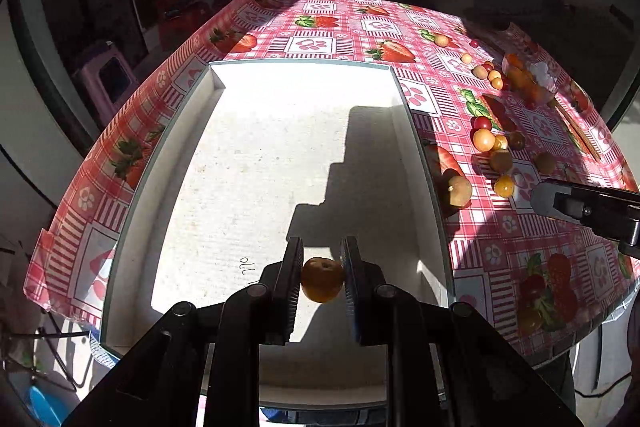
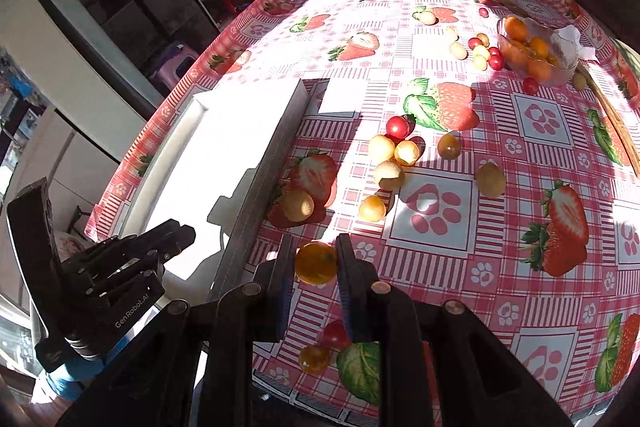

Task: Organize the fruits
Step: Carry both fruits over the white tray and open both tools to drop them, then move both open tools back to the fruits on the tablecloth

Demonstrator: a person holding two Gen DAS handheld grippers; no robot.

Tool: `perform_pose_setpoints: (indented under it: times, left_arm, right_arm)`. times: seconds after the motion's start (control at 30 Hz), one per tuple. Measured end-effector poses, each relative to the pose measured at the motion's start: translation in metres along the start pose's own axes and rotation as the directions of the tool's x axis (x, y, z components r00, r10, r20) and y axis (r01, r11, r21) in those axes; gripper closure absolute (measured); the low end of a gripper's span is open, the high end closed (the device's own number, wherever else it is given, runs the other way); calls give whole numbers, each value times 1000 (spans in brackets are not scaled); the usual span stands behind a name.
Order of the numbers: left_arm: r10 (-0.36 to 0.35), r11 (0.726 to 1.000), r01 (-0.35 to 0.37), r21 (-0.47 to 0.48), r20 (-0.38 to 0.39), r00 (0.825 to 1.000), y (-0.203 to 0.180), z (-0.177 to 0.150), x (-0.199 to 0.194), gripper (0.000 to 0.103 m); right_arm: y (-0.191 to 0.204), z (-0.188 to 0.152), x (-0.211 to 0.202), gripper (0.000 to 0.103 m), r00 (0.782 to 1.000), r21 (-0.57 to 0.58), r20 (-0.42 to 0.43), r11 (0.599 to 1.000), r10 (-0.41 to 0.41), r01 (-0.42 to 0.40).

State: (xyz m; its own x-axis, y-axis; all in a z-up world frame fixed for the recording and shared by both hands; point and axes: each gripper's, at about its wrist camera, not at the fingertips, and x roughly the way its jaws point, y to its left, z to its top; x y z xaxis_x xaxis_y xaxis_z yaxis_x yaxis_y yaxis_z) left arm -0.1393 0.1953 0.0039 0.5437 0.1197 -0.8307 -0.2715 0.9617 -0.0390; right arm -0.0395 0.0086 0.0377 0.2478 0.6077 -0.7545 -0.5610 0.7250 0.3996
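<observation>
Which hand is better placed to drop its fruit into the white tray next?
Left, probably. The left gripper already holds its brownish fruit above the white tray, inside its walls. The right gripper holds an orange fruit over the tablecloth, outside the tray's wall.

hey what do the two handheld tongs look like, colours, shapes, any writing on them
Both tongs, left and right, are black, with two flat parallel fingers on angular linkage arms joined by round pivot pins. Blue shows along the finger pads. Seen from the right wrist, the left unit's body carries white "GenRobot.AI" lettering and blue at its base.
</observation>
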Motion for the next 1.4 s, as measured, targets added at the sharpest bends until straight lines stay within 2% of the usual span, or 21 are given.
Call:
perform_pose_setpoints:
  times: [0.13,0.33,0.67,0.87,0.9,0.93,1.0,1.03,1.07,1.13,1.3,1.4]
  left_arm:
    - [37,999,-37,-28,-16,999,29,-3,7,81]
    - [75,996,-77,-52,-36,996,61,-7,16,81]
    - [110,993,-111,-28,-32,993,76,-5,26,81]
    - [125,992,-126,-25,-32,992,85,-2,26,78]
    - [135,991,-135,-13,-28,991,83,-2,25,69]
    - [125,992,-125,-4,-24,992,81,-3,25,52]
    - [120,993,-120,8,-7,993,74,-5,22,28]
    - [136,990,-136,19,7,991,70,-6,21,24]
    - [153,988,-154,36,19,988,65,-6,20,24]
    - [167,984,-168,53,19,986,60,-6,19,24]
    - [135,990,-137,44,41,990,49,0,2,24]
    - [113,992,-116,53,64,992,36,3,-10,24]
  right_arm:
    - [40,10,26,81,999,-63,-36,998,26,-28]
    - [78,14,68,81,995,-113,-93,993,23,-34]
    - [92,7,111,80,983,-133,-182,991,-20,-4]
    - [97,9,112,79,985,-145,-168,989,-25,1]
    - [97,10,112,74,985,-142,-170,990,-18,-6]
    - [97,10,110,63,986,-139,-167,990,-14,-9]
    - [98,14,104,46,990,-141,-142,990,-5,-15]
    - [98,16,99,41,992,-144,-126,989,4,-22]
    - [99,17,93,40,994,-146,-113,989,12,-28]
    - [98,19,81,24,996,-146,-85,989,8,-20]
    - [75,23,50,24,1000,-110,-25,994,11,-13]
    - [51,20,31,24,1000,-75,4,997,-15,15]
